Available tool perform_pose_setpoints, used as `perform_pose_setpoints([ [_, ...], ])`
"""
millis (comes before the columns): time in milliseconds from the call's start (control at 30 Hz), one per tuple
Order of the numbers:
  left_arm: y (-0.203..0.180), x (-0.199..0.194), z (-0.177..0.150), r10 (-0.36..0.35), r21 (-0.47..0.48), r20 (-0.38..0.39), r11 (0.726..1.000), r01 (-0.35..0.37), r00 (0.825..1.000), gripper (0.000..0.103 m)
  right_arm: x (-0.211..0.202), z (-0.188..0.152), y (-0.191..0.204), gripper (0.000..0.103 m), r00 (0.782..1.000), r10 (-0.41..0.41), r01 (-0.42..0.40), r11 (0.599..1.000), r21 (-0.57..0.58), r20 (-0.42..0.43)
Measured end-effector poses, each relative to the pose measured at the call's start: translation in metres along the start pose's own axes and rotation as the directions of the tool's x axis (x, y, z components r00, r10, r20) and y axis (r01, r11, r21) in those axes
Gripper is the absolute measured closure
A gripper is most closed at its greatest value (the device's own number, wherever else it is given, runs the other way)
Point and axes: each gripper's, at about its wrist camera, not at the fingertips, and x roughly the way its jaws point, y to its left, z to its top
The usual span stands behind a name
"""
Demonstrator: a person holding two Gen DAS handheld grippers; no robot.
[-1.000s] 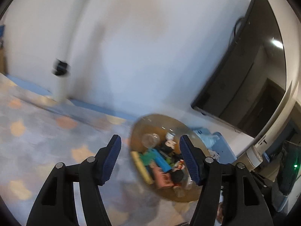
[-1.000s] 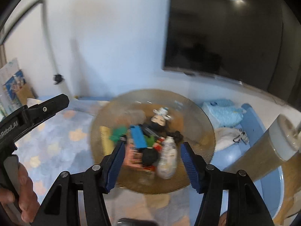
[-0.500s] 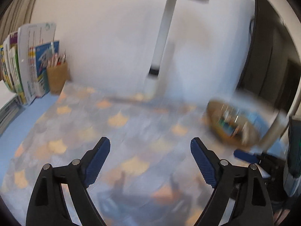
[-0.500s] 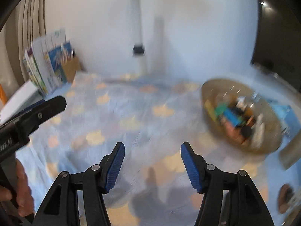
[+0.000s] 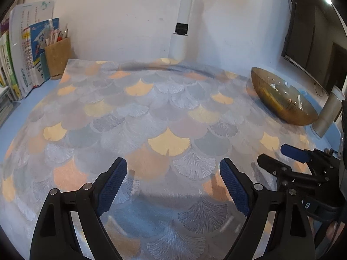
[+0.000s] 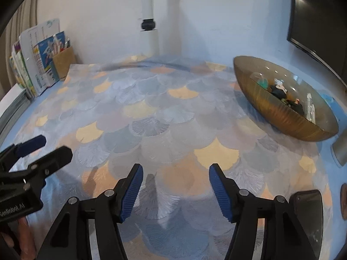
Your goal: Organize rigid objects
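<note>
Worktop (image 5: 13, 130): blue surface, largely covered by a mat (image 5: 151, 117) printed with fan-shaped scales in grey, blue and orange; the middle of the mat is bare in both views.
Bowl (image 6: 282, 117): ribbed amber glass, at the right of the frame on the far right part of the mat; it holds the rigid objects (image 6: 279, 91), a small heap of toys and a pale bottle.
Left gripper (image 5: 173, 186): lower centre of the left wrist view, fingers (image 5: 112, 184) spread wide and released after having just been opening, only mat between them.
Right gripper (image 6: 175, 190): lower centre of the right wrist view, fingers (image 6: 132, 190) apart and released, jaws having just been opening, only mat between them.
Surroundings: white post (image 5: 182, 21) with a black clamp at the far edge, upper centre; books (image 5: 23, 49) and a brown pen holder (image 5: 57, 56) at upper left; dark screen (image 5: 312, 32) at upper right; grey cylinder (image 5: 327, 112) just right of the bowl.
In the way: nothing lies on the mat between the grippers and the bowl.
Left wrist view only: bowl seen edge-on, contents mostly hidden by its wall; right gripper at lower right.
Right wrist view only: bowl contents visible; dark flat object (image 6: 308, 216) at lower right; left gripper at lower left, a hand (image 6: 19, 236) below it.
</note>
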Motion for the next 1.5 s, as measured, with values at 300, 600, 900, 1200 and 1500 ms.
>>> perform_pose_setpoints([
  [300,0.000,0.004,0.000,0.019,0.002,-0.029,1.000,-0.019,0.999,0.016,0.005,0.000,-0.005,0.033,1.000,-0.002,0.003,1.000,0.024,-0.025],
  [600,0.002,0.004,0.000,0.022,0.003,-0.031,1.000,-0.022,0.999,0.016,0.006,0.001,-0.009,0.031,1.000,0.000,0.001,0.999,0.033,-0.030],
  [900,0.003,0.004,0.000,0.021,0.008,-0.031,1.000,-0.021,0.999,0.016,0.008,0.001,-0.013,0.031,0.999,0.003,-0.002,0.999,0.034,-0.033],
  [1200,0.004,0.004,0.000,0.022,0.009,-0.032,1.000,-0.021,0.999,0.016,0.009,0.002,-0.014,0.031,0.999,0.004,-0.003,0.999,0.032,-0.034],
  [1500,0.006,0.005,0.000,0.019,0.013,-0.035,1.000,-0.018,0.999,0.016,0.009,0.001,-0.015,0.031,0.999,0.004,-0.003,0.999,0.032,-0.036],
])
